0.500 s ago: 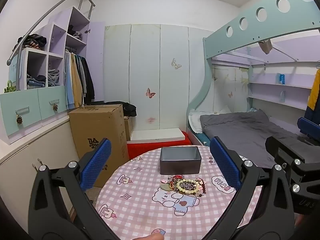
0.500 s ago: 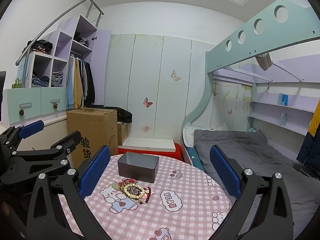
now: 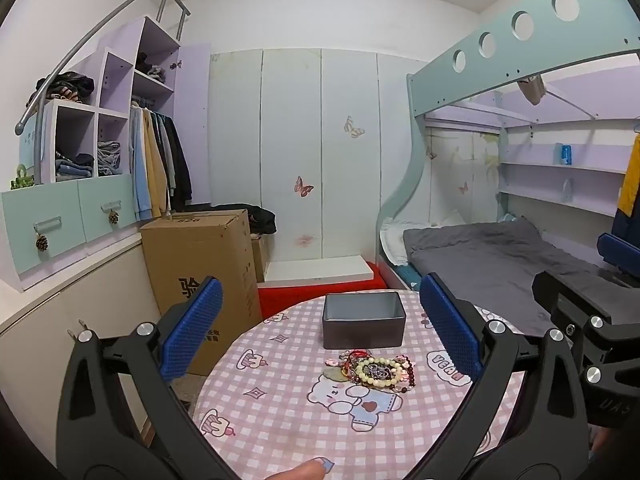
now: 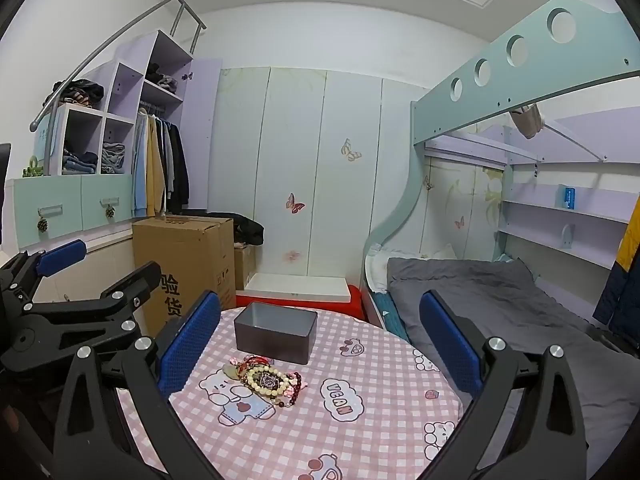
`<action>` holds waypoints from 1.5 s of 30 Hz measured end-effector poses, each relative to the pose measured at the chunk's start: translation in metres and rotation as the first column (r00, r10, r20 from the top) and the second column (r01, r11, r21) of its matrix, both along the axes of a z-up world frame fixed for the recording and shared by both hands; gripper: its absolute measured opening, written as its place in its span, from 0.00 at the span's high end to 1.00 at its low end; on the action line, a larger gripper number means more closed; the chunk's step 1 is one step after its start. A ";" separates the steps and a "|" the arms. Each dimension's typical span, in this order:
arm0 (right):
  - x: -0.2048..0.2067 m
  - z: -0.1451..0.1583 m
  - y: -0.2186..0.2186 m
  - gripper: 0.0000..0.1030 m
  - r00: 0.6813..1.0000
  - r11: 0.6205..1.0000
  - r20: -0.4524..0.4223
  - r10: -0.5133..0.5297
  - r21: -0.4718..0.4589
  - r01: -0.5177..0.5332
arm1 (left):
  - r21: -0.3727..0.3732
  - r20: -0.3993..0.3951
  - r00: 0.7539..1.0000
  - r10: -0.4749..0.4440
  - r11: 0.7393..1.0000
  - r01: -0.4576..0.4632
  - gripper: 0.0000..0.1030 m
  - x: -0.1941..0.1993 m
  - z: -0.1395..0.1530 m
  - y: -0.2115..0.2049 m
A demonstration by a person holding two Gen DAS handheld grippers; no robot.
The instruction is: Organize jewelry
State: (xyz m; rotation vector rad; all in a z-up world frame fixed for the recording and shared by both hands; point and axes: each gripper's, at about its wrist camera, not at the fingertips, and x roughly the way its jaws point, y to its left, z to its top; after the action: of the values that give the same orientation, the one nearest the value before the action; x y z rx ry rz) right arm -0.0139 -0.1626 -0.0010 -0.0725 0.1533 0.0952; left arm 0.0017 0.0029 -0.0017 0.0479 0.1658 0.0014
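table: round, pink checked cloth (image 3: 280, 420)
jewelry pile (image 3: 374, 368): beaded bracelets and red cords in one tangled heap, mid-table, nothing lifted out yet
box (image 3: 363, 325): dark open tin, looks empty, just behind the pile, near-touching
left gripper (image 3: 320, 336): jaws spread wide, holding nothing, hovers above the near table edge
right gripper (image 4: 320, 340): jaws spread wide, holding nothing, also off the table
pile vs left jaws: ahead and below, between the two fingers, slightly right of centre
pile vs right jaws: ahead, below, off toward the left finger
pile long axis: roughly left-right in the left view, so across the jaw gap
nearer arm: judged left, better centred
next: likely lower onto one bracelet; risk dragging tangled neighbours
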 end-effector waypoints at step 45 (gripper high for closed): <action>0.016 0.009 -0.001 0.07 1.000 0.999 -0.012 -0.012 0.032 0.013 | 0.023 -0.022 1.000 0.015 1.000 -0.015 0.06 0.013 0.000 -0.002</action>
State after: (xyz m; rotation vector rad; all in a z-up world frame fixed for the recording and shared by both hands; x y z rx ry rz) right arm 0.0026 -0.1641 0.0078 -0.0385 0.1638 0.0856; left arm 0.0146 0.0011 -0.0016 0.0695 0.1879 0.0180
